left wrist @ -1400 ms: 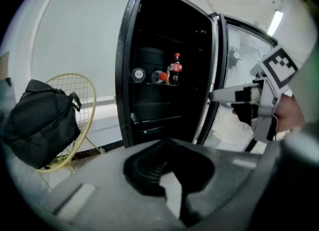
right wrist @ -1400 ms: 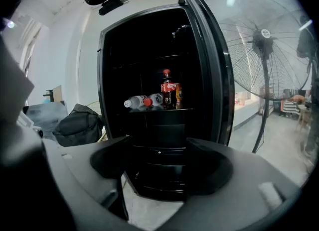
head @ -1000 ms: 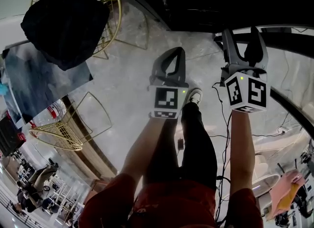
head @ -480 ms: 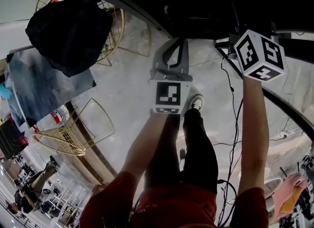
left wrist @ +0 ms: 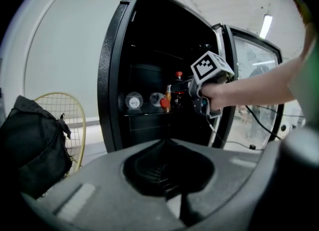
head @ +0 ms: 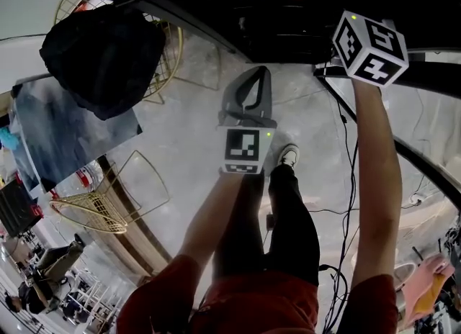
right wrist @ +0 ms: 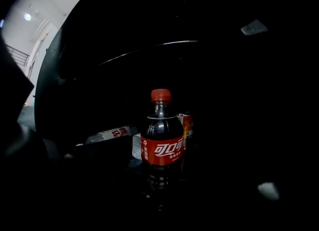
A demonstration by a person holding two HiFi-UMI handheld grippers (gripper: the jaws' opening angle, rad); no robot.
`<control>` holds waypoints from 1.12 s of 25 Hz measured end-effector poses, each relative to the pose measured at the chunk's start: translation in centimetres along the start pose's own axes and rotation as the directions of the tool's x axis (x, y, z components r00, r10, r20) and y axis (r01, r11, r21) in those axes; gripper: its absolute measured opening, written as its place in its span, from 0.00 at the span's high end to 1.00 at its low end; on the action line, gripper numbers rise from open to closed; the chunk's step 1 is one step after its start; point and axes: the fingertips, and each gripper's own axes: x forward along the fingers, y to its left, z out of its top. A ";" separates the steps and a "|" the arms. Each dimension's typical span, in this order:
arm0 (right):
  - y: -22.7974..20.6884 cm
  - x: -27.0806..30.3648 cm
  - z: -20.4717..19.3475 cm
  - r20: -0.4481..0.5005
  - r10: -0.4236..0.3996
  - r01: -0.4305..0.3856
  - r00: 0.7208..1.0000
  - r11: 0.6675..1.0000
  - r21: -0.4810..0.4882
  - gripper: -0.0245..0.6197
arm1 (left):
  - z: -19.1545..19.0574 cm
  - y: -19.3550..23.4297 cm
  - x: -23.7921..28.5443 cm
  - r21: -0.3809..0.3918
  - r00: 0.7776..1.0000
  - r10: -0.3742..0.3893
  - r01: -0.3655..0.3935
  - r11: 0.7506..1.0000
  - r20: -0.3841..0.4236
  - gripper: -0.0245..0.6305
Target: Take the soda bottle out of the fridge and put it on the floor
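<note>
Bottle (right wrist: 162, 140) stands upright straight ahead of the right tongs (left wrist: 192, 91), the nearer pair, gaping wide and empty; left tongs (head: 258, 78) hang farther off, closed on nothing.

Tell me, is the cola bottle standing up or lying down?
Upright: the soda bottle stands with its red cap on top, label reading level.

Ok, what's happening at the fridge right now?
A person is working two handheld grippers at the open black fridge. The right gripper is reaching into it, jaws open, lined up on the soda bottle, which stands upright inside and is not yet gripped. The left gripper hangs back outside over the floor, jaws shut and empty.
</note>
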 end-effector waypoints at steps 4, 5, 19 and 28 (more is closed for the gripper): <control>-0.1 1.0 -0.3 -0.009 -0.007 0.007 1.000 1.000 0.003 0.47 | -0.5 0.1 -0.1 -0.012 1.000 0.001 -0.002 1.000 -0.006 0.96; -0.1 1.2 -0.4 -0.012 -0.004 0.003 1.000 1.000 -0.008 0.47 | -0.6 0.2 -0.2 -0.014 1.000 0.003 -0.003 1.000 -0.007 0.96; -1.0 2.2 -0.9 -0.019 -0.027 0.027 0.999 1.000 0.010 0.47 | -2.3 1.1 -0.8 -0.029 0.999 0.015 -0.016 0.999 -0.039 0.96; -0.9 2.3 -0.7 -0.015 -0.027 0.027 1.000 1.000 -0.007 0.47 | -2.5 1.6 -1.0 -0.030 0.999 0.021 -0.023 0.999 -0.048 0.96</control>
